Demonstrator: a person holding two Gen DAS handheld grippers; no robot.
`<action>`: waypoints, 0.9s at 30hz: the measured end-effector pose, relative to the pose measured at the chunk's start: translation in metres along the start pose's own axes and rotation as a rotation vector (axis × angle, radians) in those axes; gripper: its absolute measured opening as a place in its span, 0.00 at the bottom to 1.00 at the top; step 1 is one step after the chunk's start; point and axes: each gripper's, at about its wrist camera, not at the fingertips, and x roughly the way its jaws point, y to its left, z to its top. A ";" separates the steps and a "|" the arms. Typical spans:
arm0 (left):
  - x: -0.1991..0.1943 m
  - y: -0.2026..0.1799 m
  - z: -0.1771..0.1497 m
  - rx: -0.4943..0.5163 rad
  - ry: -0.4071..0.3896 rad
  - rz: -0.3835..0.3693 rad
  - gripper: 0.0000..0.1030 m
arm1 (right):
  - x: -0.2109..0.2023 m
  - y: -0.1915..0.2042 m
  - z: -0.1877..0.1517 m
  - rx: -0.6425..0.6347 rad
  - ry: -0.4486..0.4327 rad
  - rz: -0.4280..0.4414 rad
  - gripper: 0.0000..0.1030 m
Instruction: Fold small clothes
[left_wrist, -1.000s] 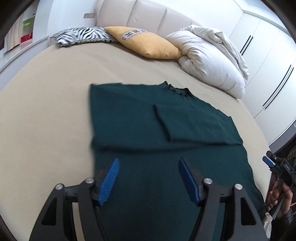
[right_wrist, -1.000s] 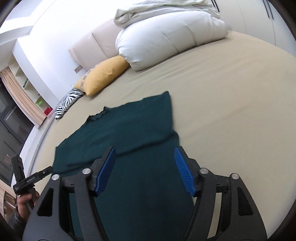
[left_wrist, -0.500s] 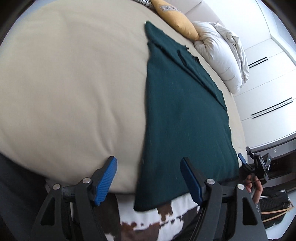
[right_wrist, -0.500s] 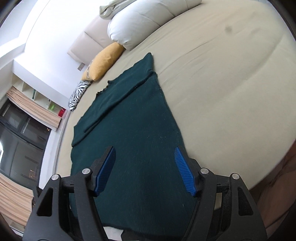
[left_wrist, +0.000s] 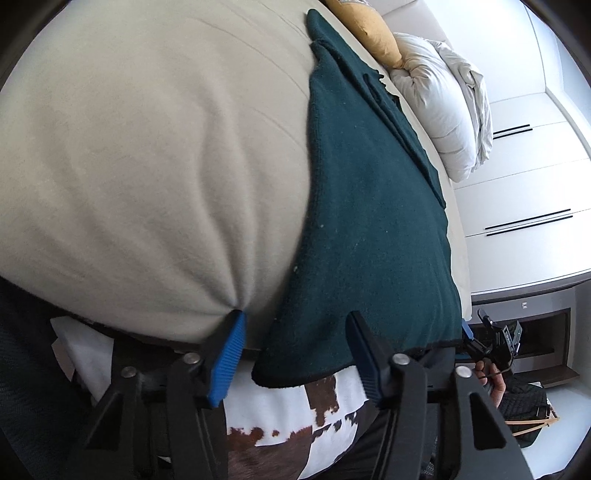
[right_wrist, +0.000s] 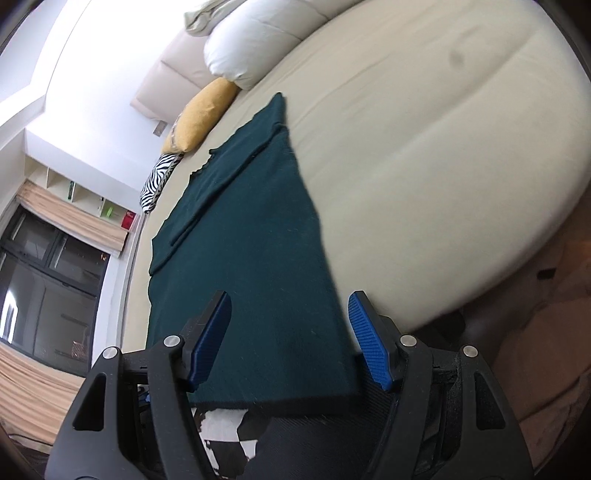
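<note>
A dark green sweater (left_wrist: 369, 203) lies flat on the beige bed (left_wrist: 147, 147), sleeves folded in, its hem hanging over the near edge. My left gripper (left_wrist: 295, 321) straddles the hem's left corner; its jaws are closing, the cloth lies between them, and the pads are apart from it. The left fingertip (left_wrist: 232, 328) dents the mattress edge. In the right wrist view, my right gripper (right_wrist: 289, 299) stands open over the right hem corner of the sweater (right_wrist: 251, 240), with the cloth between its fingers.
A yellow cushion (right_wrist: 201, 114), a white duvet (right_wrist: 258, 48) and a zebra pillow (right_wrist: 159, 177) lie at the headboard. White wardrobes (left_wrist: 517, 184) stand at the right. A cowhide rug (left_wrist: 314, 417) covers the floor below the bed edge. A hand (left_wrist: 493, 384) shows at the right.
Both grippers pulled back from above the sweater's middle and dropped to its hem at the bed's near edge. The left jaws have narrowed around the left corner.
</note>
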 end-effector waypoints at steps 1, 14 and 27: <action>0.001 0.000 0.000 0.000 0.005 0.004 0.42 | -0.002 -0.003 0.000 0.006 0.004 0.000 0.63; 0.004 -0.022 -0.006 0.093 0.048 0.032 0.07 | -0.010 -0.011 -0.017 -0.020 0.139 -0.069 0.58; -0.016 -0.028 -0.008 0.122 -0.001 -0.006 0.06 | -0.004 -0.006 -0.024 -0.053 0.174 -0.079 0.07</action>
